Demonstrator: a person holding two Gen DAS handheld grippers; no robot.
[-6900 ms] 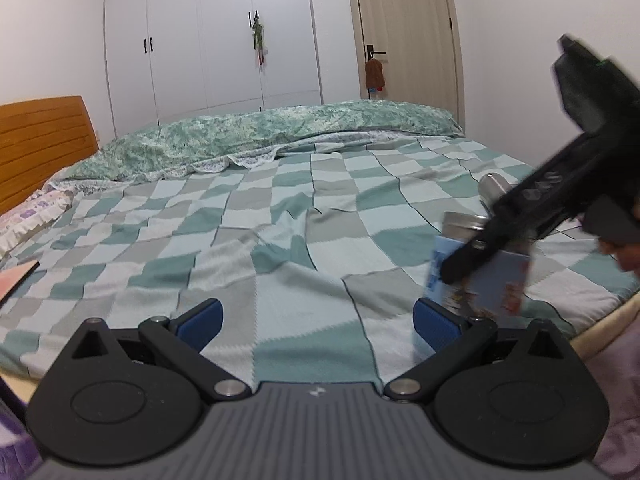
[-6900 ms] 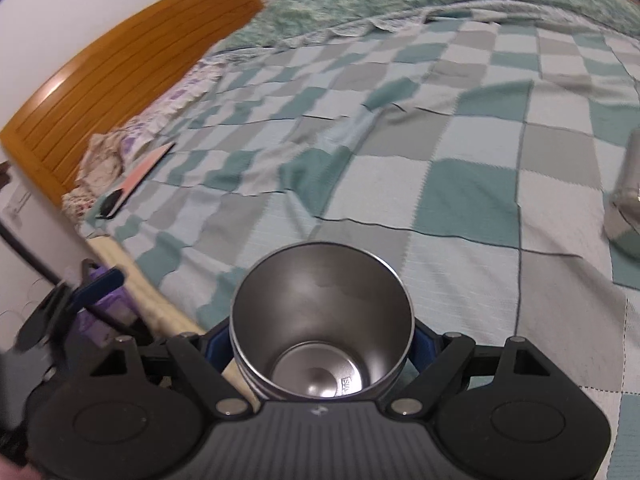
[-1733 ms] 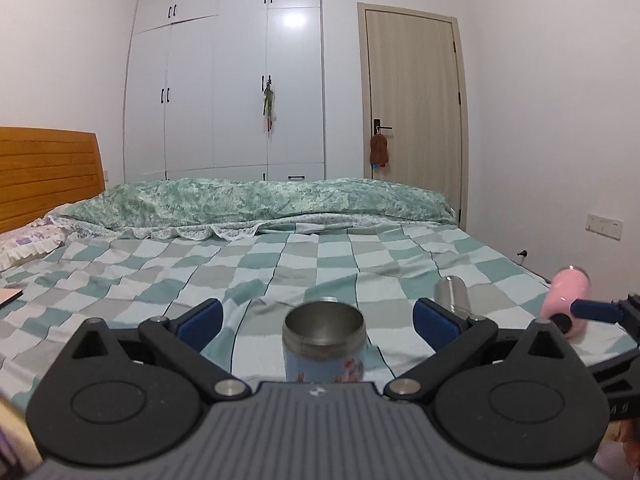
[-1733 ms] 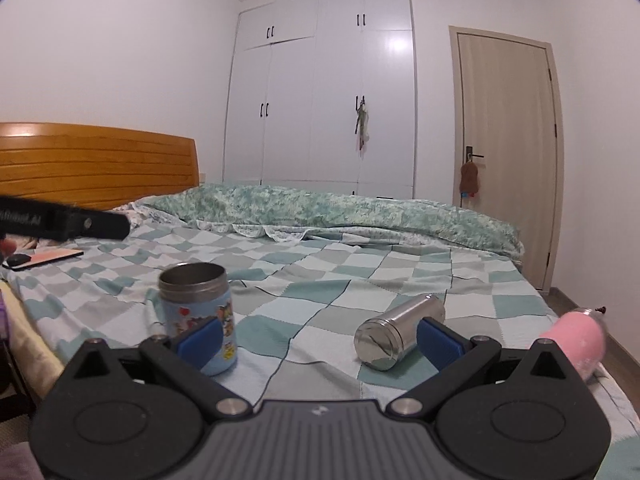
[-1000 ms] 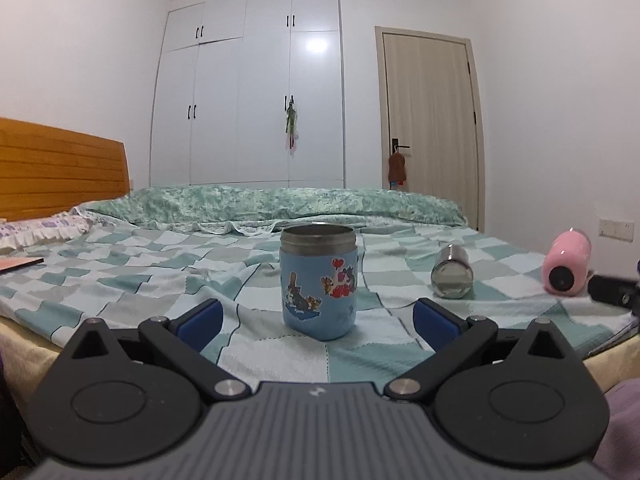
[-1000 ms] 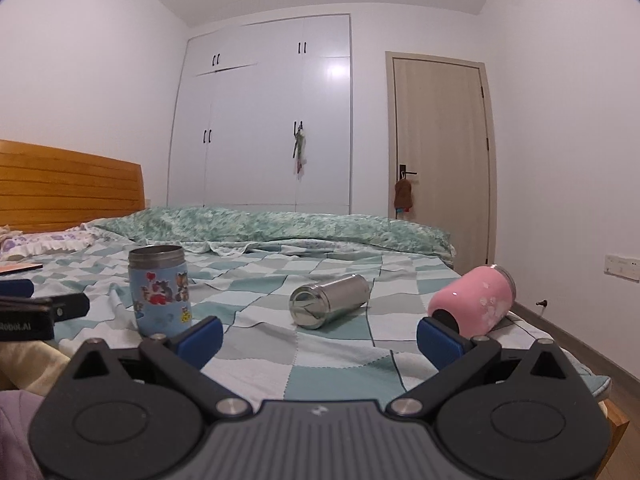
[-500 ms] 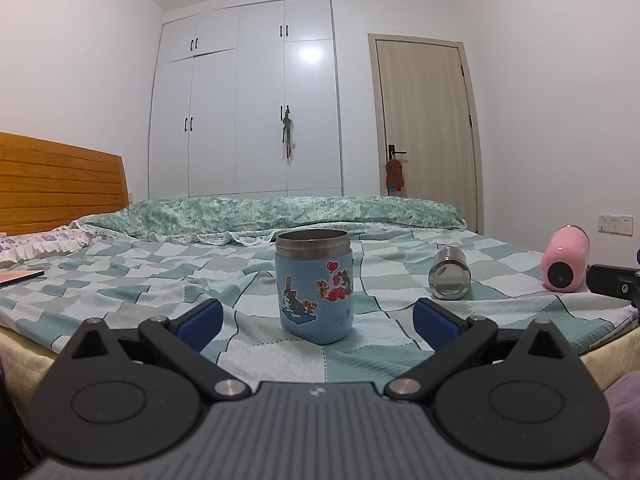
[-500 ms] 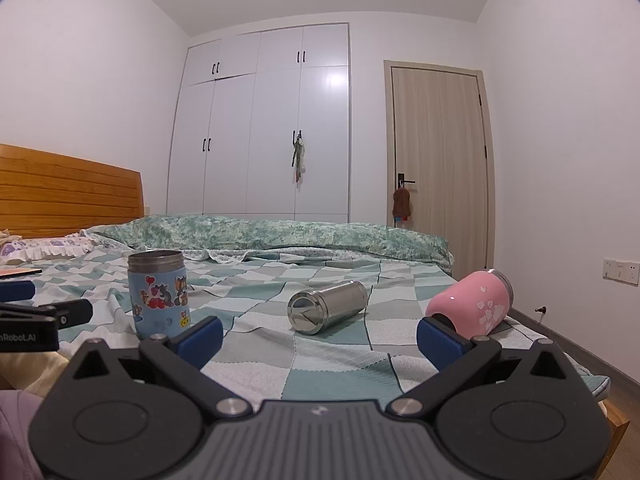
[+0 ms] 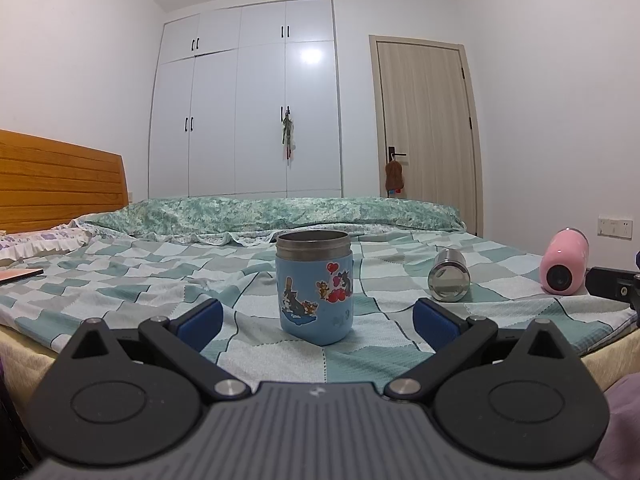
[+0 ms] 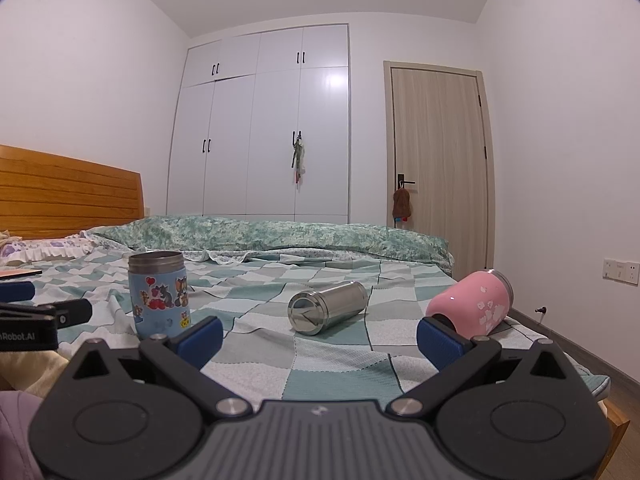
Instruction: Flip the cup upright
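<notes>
Left wrist view: blue cup [image 9: 314, 286] upright on bed [image 9: 120, 280], judged done. Left gripper [image 9: 316, 318], right gripper [image 10: 320, 334]: jaws wide, empty, clear of cup.

The right gripper [image 9: 612, 286] shows only as a black sliver cut off by the frame edge, just right of the pink cup [image 9: 565, 267]. Left of the blue cartoon cup [image 10: 159, 294], the left gripper [image 10: 44, 312] is likewise cropped, its printed label partly lost.
</notes>
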